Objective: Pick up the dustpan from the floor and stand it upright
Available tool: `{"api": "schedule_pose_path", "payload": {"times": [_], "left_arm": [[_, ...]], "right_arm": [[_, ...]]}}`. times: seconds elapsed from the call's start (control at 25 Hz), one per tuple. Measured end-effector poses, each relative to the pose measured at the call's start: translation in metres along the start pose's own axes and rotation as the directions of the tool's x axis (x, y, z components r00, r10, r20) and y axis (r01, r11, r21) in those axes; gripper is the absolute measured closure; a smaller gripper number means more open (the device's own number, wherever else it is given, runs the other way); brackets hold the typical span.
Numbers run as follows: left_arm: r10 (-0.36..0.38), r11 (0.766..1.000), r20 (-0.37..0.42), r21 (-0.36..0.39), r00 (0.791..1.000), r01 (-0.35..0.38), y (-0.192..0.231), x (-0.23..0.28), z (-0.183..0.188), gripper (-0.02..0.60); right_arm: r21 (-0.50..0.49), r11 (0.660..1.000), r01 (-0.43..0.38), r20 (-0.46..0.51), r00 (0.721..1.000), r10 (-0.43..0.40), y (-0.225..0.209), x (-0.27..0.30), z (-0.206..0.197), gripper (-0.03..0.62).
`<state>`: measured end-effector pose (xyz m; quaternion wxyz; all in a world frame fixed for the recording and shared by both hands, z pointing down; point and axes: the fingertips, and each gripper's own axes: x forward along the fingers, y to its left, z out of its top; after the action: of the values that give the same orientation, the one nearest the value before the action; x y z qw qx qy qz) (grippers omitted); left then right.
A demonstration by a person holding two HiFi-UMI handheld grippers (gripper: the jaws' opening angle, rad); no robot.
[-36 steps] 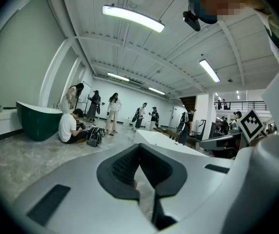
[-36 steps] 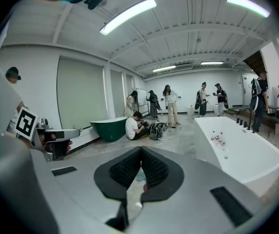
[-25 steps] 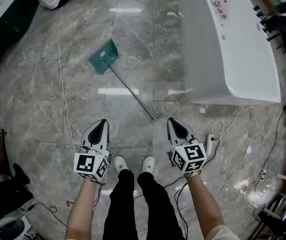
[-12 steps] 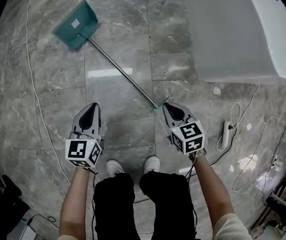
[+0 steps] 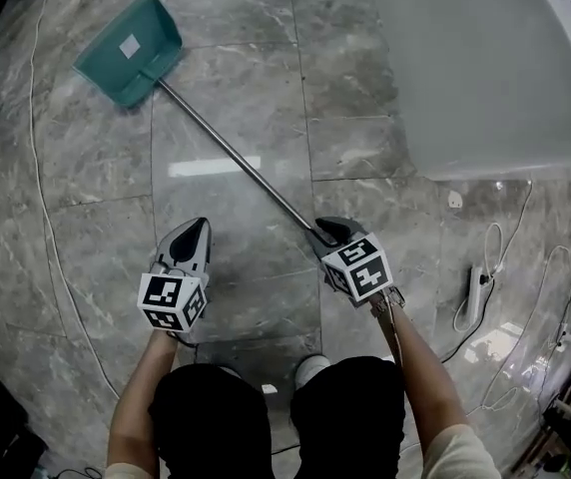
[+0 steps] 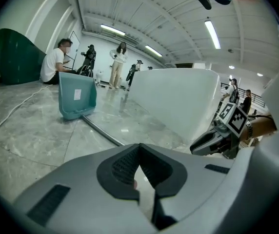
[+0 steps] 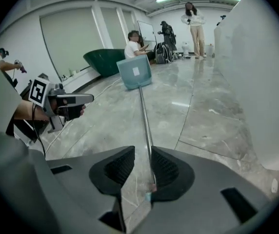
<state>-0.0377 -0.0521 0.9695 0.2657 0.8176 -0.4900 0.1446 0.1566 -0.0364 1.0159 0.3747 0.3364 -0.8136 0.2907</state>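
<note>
– While the right gripper [image 7: 140,152] has its jaws opening, what's between them?
– The near tip of the dustpan handle [image 7: 145,116]. It sits in the gap, hard by the right-hand jaw. Nothing is clamped, and I can't tell if it touches.
– Left gripper [image 6: 139,147]?
– Jaws together, nothing in them. It hangs off to the left of the right one, clear of the handle, over the floor [image 5: 96,188].
– Long axis?
– The handle runs straight out ahead of the right jaws, nearly in line with them, flat on the floor. From the left jaws it passes ahead and to their right, slanting away.
– Far end?
– The teal pan [image 5: 131,48] is at the far tip, well ahead of both grippers. It's lying down, not upright.
– So the right one takes it.
– My read too, since it's the nearer by far and already astride the tip. It needs to close on the tip, then raise it so the handle swings up about the pan.
– Risk?
– The grip is at the extreme end with all the weight far out. I'd expect the handle to twist or slip in the jaws. The left could steady it further up the shaft.
</note>
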Motion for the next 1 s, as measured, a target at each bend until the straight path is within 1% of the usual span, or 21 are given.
{"api": "schedule_pose_path", "payload": {"times": [0.08, 0.16, 0.2, 0.28, 0.36, 0.4, 0.56, 0.68, 0.84, 0.88, 0.92, 1.0], "left_arm": [[-0.031, 0.999, -0.007, 0.013, 1.000, 0.031, -0.001, 0.008, -0.007, 0.572], [-0.034, 0.999, 0.000, 0.012, 0.999, 0.034, 0.000, 0.014, -0.012, 0.572], [-0.039, 0.999, 0.005, 0.006, 0.999, 0.039, -0.001, 0.017, -0.013, 0.572], [-0.076, 0.997, 0.008, -0.013, 0.997, 0.076, -0.005, 0.022, -0.016, 0.572], [-0.112, 0.993, 0.005, -0.020, 0.994, 0.112, -0.008, 0.025, -0.020, 0.572], [-0.119, 0.993, 0.002, -0.013, 0.993, 0.119, -0.009, 0.026, -0.022, 0.572], [-0.115, 0.993, -0.032, 0.011, 0.993, 0.116, -0.010, 0.029, -0.037, 0.572], [-0.102, 0.994, -0.062, 0.030, 0.993, 0.104, -0.010, 0.032, -0.044, 0.572], [-0.105, 0.993, -0.064, 0.046, 0.992, 0.108, -0.013, 0.039, -0.046, 0.572], [-0.101, 0.994, -0.059, 0.042, 0.993, 0.104, -0.012, 0.041, -0.046, 0.572], [-0.097, 0.995, -0.055, 0.035, 0.994, 0.099, -0.011, 0.042, -0.047, 0.572], [-0.091, 0.996, -0.047, 0.021, 0.995, 0.092, -0.010, 0.041, -0.049, 0.572]], "right_arm": [[-0.007, 1.000, -0.011, -0.061, 0.998, 0.010, -0.001, 0.013, -0.018, 0.483], [-0.022, 0.999, -0.029, -0.110, 0.994, 0.026, -0.006, 0.025, -0.035, 0.460], [-0.018, 0.999, -0.043, -0.126, 0.991, 0.040, -0.009, 0.031, -0.042, 0.450], [0.006, 0.998, -0.057, -0.140, 0.989, 0.057, -0.017, 0.042, -0.056, 0.448], [-0.001, 1.000, -0.028, -0.154, 0.988, 0.027, -0.028, 0.052, -0.068, 0.448], [-0.011, 1.000, -0.015, -0.167, 0.986, 0.013, -0.032, 0.056, -0.073, 0.448], [-0.054, 0.998, -0.021, -0.219, 0.976, 0.009, -0.031, 0.063, -0.088, 0.448], [-0.096, 0.995, -0.003, -0.252, 0.967, -0.021, -0.034, 0.070, -0.092, 0.450], [-0.114, 0.993, -0.011, -0.286, 0.958, -0.022, -0.033, 0.075, -0.096, 0.452], [-0.116, 0.993, -0.018, -0.293, 0.956, -0.017, -0.032, 0.077, -0.096, 0.464], [-0.110, 0.994, -0.026, -0.303, 0.953, -0.009, -0.030, 0.078, -0.096, 0.495], [-0.089, 0.995, -0.043, -0.326, 0.945, 0.011, -0.029, 0.078, -0.098, 0.502]]}}
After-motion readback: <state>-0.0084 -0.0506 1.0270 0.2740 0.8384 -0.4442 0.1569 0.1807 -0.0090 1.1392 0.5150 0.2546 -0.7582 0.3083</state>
